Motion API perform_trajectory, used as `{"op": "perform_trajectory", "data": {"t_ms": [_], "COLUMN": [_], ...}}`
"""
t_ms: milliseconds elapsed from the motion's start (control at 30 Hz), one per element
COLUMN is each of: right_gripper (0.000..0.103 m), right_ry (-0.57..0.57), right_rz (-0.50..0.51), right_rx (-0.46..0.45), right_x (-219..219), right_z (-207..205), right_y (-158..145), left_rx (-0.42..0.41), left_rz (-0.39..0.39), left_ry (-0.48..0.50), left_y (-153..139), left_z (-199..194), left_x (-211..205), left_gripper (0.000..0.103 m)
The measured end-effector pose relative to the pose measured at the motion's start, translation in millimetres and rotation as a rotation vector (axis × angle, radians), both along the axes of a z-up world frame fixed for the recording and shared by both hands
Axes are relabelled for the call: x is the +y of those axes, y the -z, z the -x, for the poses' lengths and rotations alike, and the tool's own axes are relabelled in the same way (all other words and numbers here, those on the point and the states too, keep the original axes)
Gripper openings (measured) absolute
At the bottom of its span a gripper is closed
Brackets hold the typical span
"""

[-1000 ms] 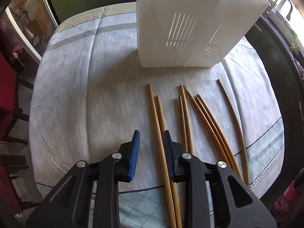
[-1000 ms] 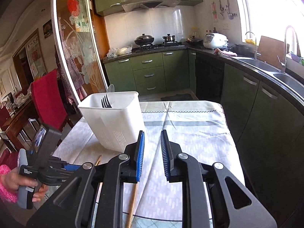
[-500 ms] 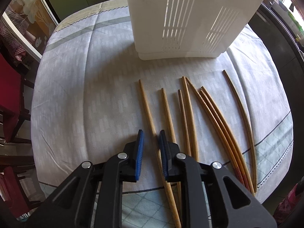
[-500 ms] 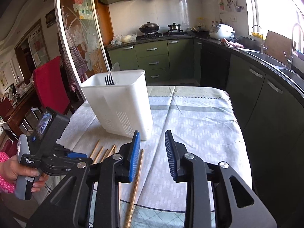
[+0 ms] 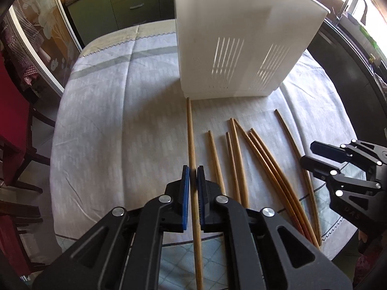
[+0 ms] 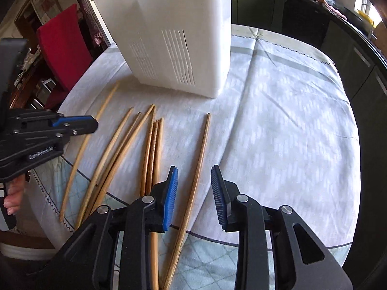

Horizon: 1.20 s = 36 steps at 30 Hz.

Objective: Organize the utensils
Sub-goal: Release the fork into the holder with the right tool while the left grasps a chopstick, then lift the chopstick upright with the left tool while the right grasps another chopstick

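Note:
Several wooden chopsticks (image 5: 237,159) lie side by side on the tablecloth in front of a white slotted utensil holder (image 5: 239,43). My left gripper (image 5: 193,172) is shut on the leftmost chopstick (image 5: 190,133), whose tip reaches the holder's base. It also shows in the right wrist view (image 6: 84,124). My right gripper (image 6: 194,181) is open, low over the table, with the rightmost chopstick (image 6: 200,149) lying between its jaws. It shows at the right of the left wrist view (image 5: 314,155). The holder (image 6: 174,31) stands behind the chopsticks (image 6: 150,145).
The table has a pale patterned cloth (image 5: 116,111) with a checked border at the near edge. A red chair (image 6: 63,46) stands at the left. Dark green cabinets (image 5: 135,2) run behind and a dark counter (image 6: 350,38) along the right.
My left gripper closed on the leftmost chopstick. My right gripper dropped from a raised view of the kitchen down over the rightmost chopstick and opened wider.

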State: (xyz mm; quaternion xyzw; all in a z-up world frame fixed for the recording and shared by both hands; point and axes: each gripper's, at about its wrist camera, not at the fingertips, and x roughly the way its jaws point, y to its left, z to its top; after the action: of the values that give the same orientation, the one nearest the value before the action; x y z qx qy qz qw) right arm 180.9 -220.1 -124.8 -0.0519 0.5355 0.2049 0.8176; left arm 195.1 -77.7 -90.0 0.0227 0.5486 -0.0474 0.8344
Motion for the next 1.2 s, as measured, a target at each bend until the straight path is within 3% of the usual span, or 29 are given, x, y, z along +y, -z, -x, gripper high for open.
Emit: {"op": "perform_trajectory", "data": {"t_ms": [167, 333, 433, 567, 967, 1200], "right_gripper": [0.024, 0.023, 0.008, 0.007, 0.007, 0.007], "right_ry": [0.002, 0.015, 0.013, 0.017, 0.033, 0.032], "right_rz": [0.059, 0.090, 0.097, 0.090, -0.090, -0.125], "right_rx": [0.008, -0.002, -0.007, -0.025, -0.235, -0.301], "right_x": [11.4, 16.9, 21.3, 23.2, -5.7, -18.1], "right_z": [-2.0, -8.7, -11.0, -11.8, 32.3, 61.9], "right_y": [11.9, 13.9, 14.7, 10.1, -81.4, -107.0], "left_rx": [-0.123, -0.188, -0.219, -0.245, -0.309, -0.340], "left_rz": [0.001, 0.024, 0.035, 0.044, 0.079, 0.076], "left_ry": [0.000, 0.008, 0.013, 0.018, 0.012, 0.018], "left_y": [-23.1, -37.9, -42.8, -46.7, -65.6, -75.3], "left_z": [16.1, 32.4, 43.2, 51.3, 69.7, 80.7], "left_x": [13.6, 18.5, 19.2, 18.1, 30.3, 30.7], "left_gripper": [0.006, 0.006, 0.006, 0.006, 0.006, 0.006]}}
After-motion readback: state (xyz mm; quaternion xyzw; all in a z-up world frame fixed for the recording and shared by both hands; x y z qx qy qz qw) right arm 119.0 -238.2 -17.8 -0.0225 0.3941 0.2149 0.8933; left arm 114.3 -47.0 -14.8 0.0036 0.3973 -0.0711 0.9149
